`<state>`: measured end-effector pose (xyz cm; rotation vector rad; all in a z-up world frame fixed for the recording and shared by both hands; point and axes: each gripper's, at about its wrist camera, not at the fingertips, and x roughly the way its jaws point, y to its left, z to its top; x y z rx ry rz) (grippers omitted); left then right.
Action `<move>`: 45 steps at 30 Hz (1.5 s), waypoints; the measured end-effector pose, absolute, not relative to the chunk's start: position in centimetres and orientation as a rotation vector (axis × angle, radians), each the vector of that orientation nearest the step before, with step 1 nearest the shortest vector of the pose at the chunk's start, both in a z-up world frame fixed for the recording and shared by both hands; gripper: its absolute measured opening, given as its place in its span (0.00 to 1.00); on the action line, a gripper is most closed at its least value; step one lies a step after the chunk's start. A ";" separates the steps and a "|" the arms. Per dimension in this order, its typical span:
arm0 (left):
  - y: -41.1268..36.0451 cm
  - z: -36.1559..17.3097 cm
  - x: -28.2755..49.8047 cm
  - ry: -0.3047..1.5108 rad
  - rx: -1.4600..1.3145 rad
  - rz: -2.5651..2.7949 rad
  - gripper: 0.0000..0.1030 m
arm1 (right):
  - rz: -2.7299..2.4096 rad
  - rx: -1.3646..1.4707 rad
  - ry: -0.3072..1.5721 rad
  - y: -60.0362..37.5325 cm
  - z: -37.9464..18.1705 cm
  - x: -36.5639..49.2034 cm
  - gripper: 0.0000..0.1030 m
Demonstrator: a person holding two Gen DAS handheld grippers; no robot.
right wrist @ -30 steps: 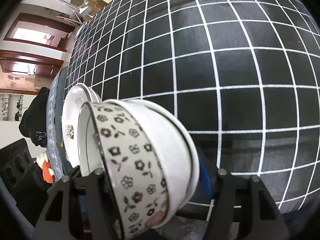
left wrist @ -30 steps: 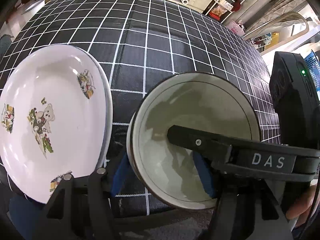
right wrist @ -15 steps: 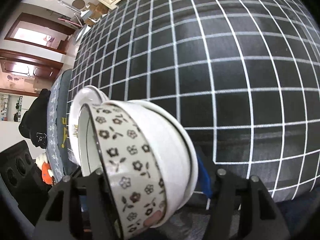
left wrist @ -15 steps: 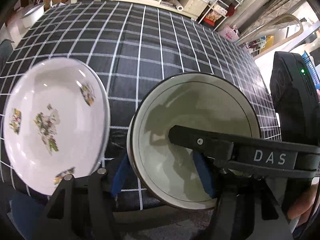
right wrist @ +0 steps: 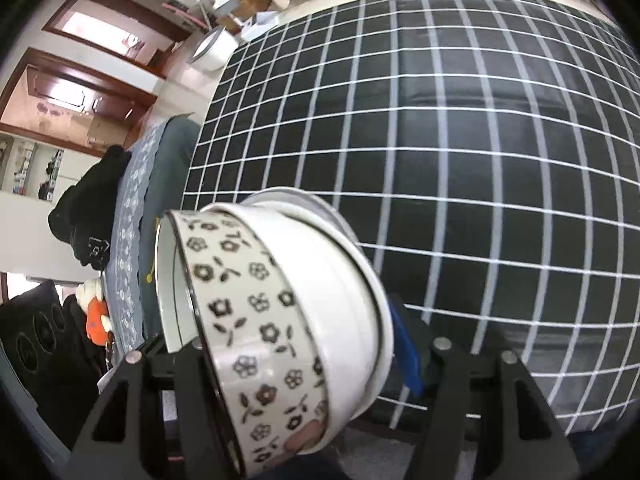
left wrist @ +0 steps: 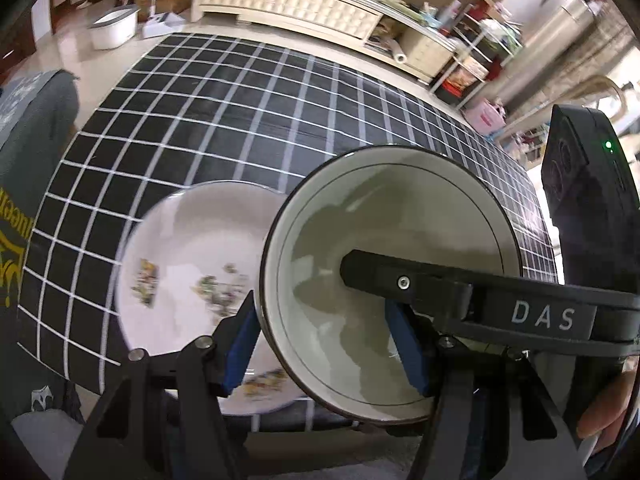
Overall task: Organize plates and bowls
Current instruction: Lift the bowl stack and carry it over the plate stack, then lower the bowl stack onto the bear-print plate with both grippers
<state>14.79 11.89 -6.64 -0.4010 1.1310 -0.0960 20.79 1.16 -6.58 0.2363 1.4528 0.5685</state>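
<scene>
Left tongs (left wrist: 320, 340): closed on the bowl (left wrist: 392, 280). One blue pad (left wrist: 240, 344) bears on the outer wall at 9 o'clock; the other pad sits inside the bowl at 3 o'clock. The bowl is tipped on edge, mouth toward the left camera.

Right tongs (right wrist: 296, 356): closed on the same bowl, seen from outside, where its floral band (right wrist: 256, 320) and white base show. One blue pad (right wrist: 406, 356) presses the base side at 3 o'clock; the other pad is hidden behind the bowl. The right tongs arm crosses the left view at 3 o'clock, its tip inside the bowl.

Position: the bowl is held clear of the counter (left wrist: 240, 112), near the front edge. The plate (left wrist: 188, 280) lies on the counter beside the bowl at 9 o'clock, partly behind it.

Handling, as a judgement: the bowl appears to be glazed ceramic, hence stiff, fairly heavy, smooth and breakable. Grip across the wall, one pad inside and one outside, close to the rim. Avoid striking the plate when lowering. The plate is likely just as fragile and slippery; grip it at the rim.

Count: one bowl, one plate. The checked counter carries no other dish in either view.
</scene>
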 end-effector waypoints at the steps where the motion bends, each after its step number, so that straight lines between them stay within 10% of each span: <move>1: 12.5 -6.8 14.7 1.136 -0.408 -0.089 0.59 | 0.573 0.232 1.457 1.6 -6.8 20.8 0.64; 45: 18.3 -10.2 13.9 1.157 -0.443 0.018 0.59 | 0.689 0.250 1.464 1.8 -9.5 21.3 0.63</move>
